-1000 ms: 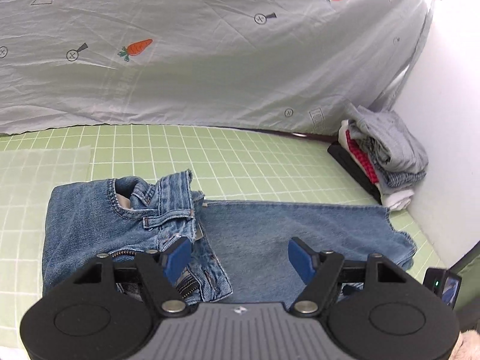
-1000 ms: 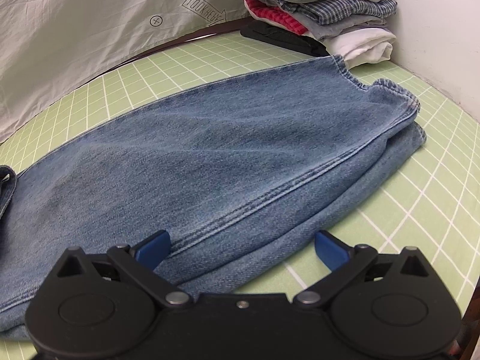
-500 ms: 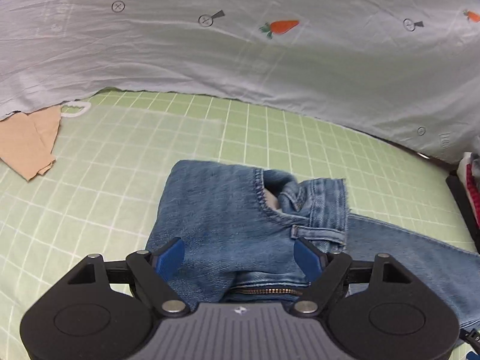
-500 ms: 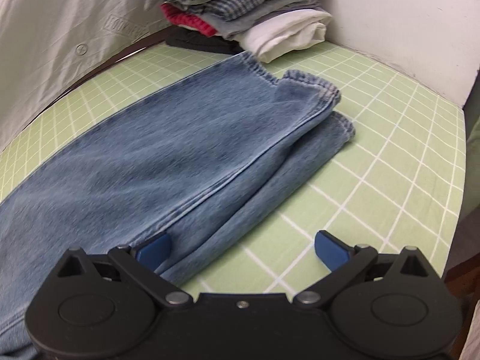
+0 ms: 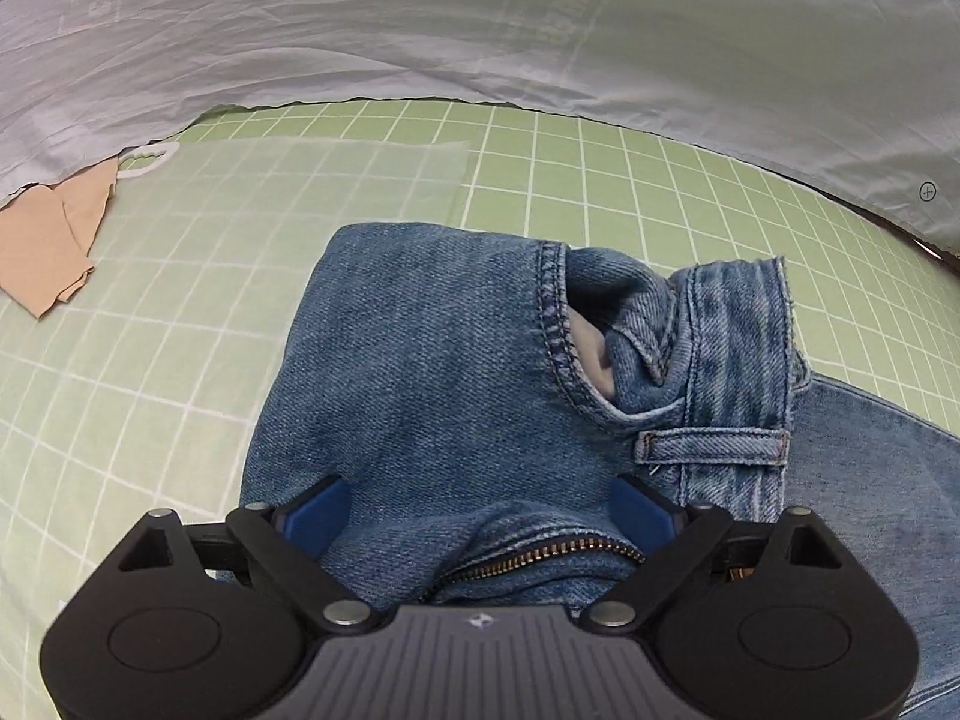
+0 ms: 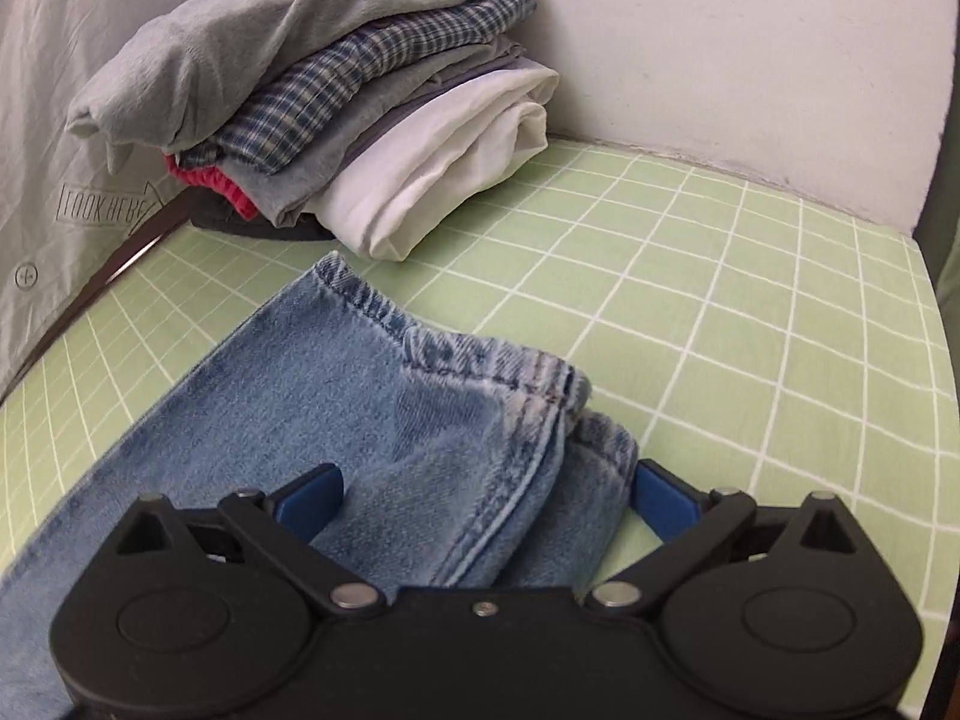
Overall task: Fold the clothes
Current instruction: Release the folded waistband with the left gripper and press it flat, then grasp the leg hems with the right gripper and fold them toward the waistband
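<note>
Blue jeans [image 5: 444, 384] lie flat on the green grid mat [image 5: 180, 312]. In the left wrist view I see the waist end, with a pocket, a belt loop and the brass zipper [image 5: 540, 552]. My left gripper [image 5: 480, 519] is open, its blue pads either side of the fly area. In the right wrist view the jeans' leg hems [image 6: 480, 372] lie stacked one on the other. My right gripper [image 6: 486, 498] is open, with the hem end between its pads.
A pile of folded clothes [image 6: 336, 96] sits at the mat's far corner against a white wall [image 6: 750, 48]. A grey printed sheet [image 5: 480, 30] hangs behind the mat. A beige cloth [image 5: 48, 240] lies at the left. The mat's edge [image 6: 936, 360] is at the right.
My left gripper has swung left from the legs to the waist and come in close over the fly. My right gripper has moved along the legs to the hems.
</note>
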### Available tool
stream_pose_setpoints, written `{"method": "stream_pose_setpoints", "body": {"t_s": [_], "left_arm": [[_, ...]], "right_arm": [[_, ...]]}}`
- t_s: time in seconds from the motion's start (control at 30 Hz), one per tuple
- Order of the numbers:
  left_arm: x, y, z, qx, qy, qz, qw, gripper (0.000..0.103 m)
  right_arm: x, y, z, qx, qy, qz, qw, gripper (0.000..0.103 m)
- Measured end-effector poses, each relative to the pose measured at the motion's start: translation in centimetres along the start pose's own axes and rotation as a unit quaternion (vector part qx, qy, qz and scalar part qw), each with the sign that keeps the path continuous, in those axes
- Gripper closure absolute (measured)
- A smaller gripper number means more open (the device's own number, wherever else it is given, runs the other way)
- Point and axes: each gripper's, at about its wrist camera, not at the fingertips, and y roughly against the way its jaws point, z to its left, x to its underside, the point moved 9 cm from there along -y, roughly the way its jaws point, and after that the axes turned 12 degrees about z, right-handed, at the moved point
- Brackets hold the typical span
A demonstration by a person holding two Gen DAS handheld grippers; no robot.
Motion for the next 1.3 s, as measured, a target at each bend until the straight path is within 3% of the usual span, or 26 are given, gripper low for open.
{"method": "stream_pose_setpoints", "body": {"t_s": [0.03,0.1,0.13,0.17,0.27,0.37,0.53,0.73,0.93,1.13,1.3], "left_arm": [[-0.1,-0.1,-0.1,-0.002,0.000,0.004,1.0000,0.008],[-0.3,-0.2,-0.2,-0.006,-0.001,0.011,0.9999,0.007],[-0.5,-0.4,-0.2,-0.008,-0.001,0.015,0.9999,0.005],[-0.6,-0.6,-0.2,-0.010,-0.001,0.018,0.9998,0.003],[-0.8,-0.8,-0.1,-0.009,-0.003,0.030,0.9995,0.000],[-0.7,-0.7,-0.1,-0.007,-0.007,0.039,0.9992,0.000],[-0.8,-0.6,0.0,0.004,-0.014,0.041,0.9990,0.000],[-0.6,-0.2,-0.1,0.015,-0.047,0.044,0.9978,0.000],[-0.6,-0.2,0.0,0.035,-0.081,0.045,0.9951,0.000],[-0.7,-0.2,0.0,0.045,-0.102,0.035,0.9932,0.000],[-0.8,-0.3,0.1,0.054,-0.103,0.030,0.9927,0.000]], "right_arm": [[0.1,0.1,0.3,0.002,0.014,-0.006,1.000,0.002],[0.2,0.4,1.0,0.004,0.038,-0.019,0.999,0.024],[0.2,0.7,1.4,-0.005,0.044,-0.025,0.999,0.050],[0.2,0.9,1.8,-0.017,0.047,-0.024,0.998,0.067],[0.2,1.2,2.6,-0.032,0.047,-0.016,0.998,0.084],[-0.2,2.6,3.9,-0.044,0.061,-0.029,0.997,0.086],[-1.0,7.7,8.4,-0.097,0.100,-0.073,0.988,0.086],[1.4,14.1,16.8,-0.165,0.175,-0.106,0.965,0.086],[8.9,13.3,21.8,-0.176,0.238,-0.045,0.954,0.085],[16.5,12.6,26.6,-0.186,0.299,0.017,0.936,0.080],[17.0,12.3,26.4,-0.204,0.258,0.058,0.943,0.072]]}}
